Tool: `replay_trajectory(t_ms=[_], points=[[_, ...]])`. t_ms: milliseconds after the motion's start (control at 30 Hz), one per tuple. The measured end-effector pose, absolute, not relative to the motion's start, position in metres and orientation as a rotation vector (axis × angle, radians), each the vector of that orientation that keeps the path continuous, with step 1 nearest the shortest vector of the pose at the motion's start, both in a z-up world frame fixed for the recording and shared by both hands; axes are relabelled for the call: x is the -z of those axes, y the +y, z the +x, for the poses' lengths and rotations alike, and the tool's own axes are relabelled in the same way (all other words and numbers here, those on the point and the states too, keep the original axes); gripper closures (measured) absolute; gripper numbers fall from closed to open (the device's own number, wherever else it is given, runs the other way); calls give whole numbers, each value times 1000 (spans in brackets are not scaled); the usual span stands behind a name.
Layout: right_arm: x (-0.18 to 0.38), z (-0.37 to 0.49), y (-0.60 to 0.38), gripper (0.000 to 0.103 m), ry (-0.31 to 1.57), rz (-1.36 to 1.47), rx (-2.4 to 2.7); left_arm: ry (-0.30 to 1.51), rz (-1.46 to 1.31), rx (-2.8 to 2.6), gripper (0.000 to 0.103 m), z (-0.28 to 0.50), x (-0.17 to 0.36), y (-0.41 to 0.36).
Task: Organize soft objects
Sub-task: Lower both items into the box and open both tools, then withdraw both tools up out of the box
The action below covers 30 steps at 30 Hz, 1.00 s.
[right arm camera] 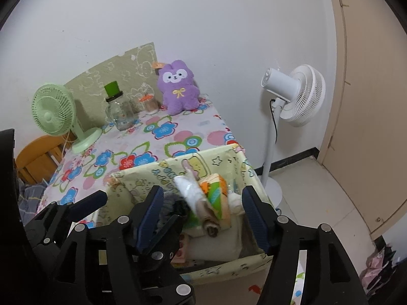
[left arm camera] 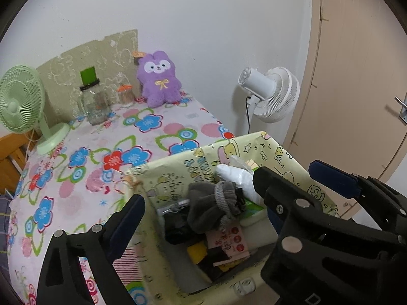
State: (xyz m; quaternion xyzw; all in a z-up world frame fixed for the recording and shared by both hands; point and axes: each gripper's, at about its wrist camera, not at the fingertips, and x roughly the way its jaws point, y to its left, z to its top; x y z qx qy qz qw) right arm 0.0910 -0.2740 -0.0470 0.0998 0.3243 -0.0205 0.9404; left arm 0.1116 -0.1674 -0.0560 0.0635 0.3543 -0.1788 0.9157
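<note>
Going left to right across the table: a green desk fan (left arm camera: 19, 99) sits at the far left edge, then a glass jar (left arm camera: 94, 106) with a green lid, a small orange-topped container (left arm camera: 125, 96), and a purple plush bunny (left arm camera: 159, 78) propped against the wall, well apart from everything else. Nearer the camera is the yellow cartoon-print storage box (left arm camera: 292, 157) at the table's right corner, and that's where the soft stuff is: a grey sock bundle (left arm camera: 213, 207) lies on top of the pile, with a white plastic-wrapped pack (left arm camera: 236, 175) leaning just beside it. The left gripper (left arm camera: 201, 190) hangs over the box with its jaws spread wide and nothing in them; the right gripper (right arm camera: 203, 213) is also apart, less wide, with nothing pinched as far as I can see. Risk-wise, I'd say the box sits awfully close to the table edge, so a nudge from either tool could shove it off, and the sock bundle is loose enough to slide off the heap. The bottom of the box is a jumble I can't really sort out, and the right gripper's body blocks the box's right wall in the left view.
</note>
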Motion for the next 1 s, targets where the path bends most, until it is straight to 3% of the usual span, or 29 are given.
replay_trajectory(t_ms=[233,1000], points=[[35,77,-251,25,629,176,21,689,119,348,1,97,45,-144],[-1,35,-153,11,519,90,-100,549,66,143,0,42,12,-39]])
